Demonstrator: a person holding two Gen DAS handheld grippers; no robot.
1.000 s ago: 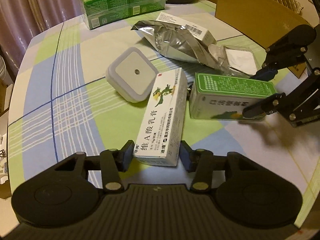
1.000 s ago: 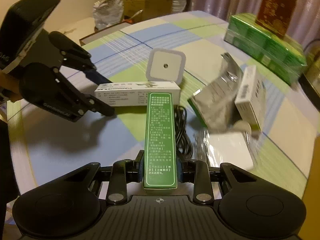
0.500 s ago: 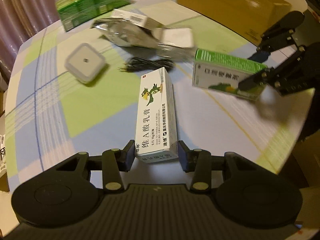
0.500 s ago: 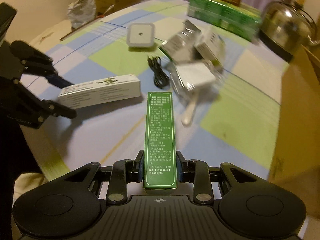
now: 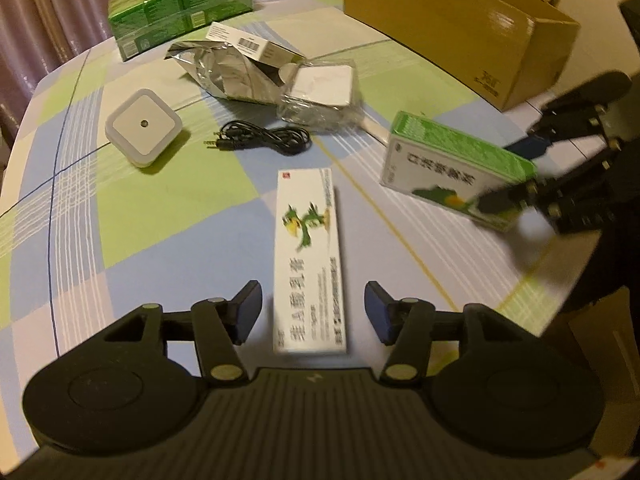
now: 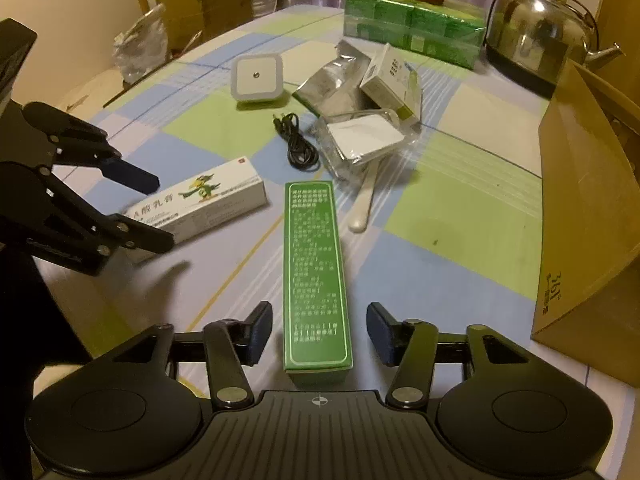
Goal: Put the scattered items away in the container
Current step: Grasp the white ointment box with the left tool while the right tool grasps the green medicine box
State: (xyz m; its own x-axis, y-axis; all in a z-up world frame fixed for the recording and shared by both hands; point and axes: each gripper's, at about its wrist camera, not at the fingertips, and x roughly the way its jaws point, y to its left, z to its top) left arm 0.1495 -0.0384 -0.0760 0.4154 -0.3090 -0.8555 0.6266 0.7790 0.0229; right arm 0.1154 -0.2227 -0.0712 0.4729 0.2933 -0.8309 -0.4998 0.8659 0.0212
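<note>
A white ointment box (image 5: pixel 308 256) with a green bird print lies between the fingers of my left gripper (image 5: pixel 312 312). The jaws are opening, with a gap on each side of the box. A long green medicine box (image 6: pixel 316 272) sits between the fingers of my right gripper (image 6: pixel 320 332), whose jaws are also opening clear of it. Each gripper shows in the other view: the right gripper (image 5: pixel 510 174) around the green box (image 5: pixel 456 168), the left gripper (image 6: pixel 156 212) around the white box (image 6: pixel 200 204). The open cardboard box (image 6: pixel 588 220) stands at the right.
Further back on the checked tablecloth lie a square night light (image 5: pixel 143 126), a black cable (image 5: pixel 264 140), a silver foil pouch (image 5: pixel 216 68), a barcoded white carton (image 5: pixel 248 46), a plastic-wrapped white pad (image 5: pixel 324 88) and a white stick (image 6: pixel 364 196). Green packs (image 5: pixel 180 12) and a kettle (image 6: pixel 536 40) stand behind.
Both grippers carried their boxes away from the pile toward the table's near edge. Their jaws, shut on the boxes before, have now opened off them.
</note>
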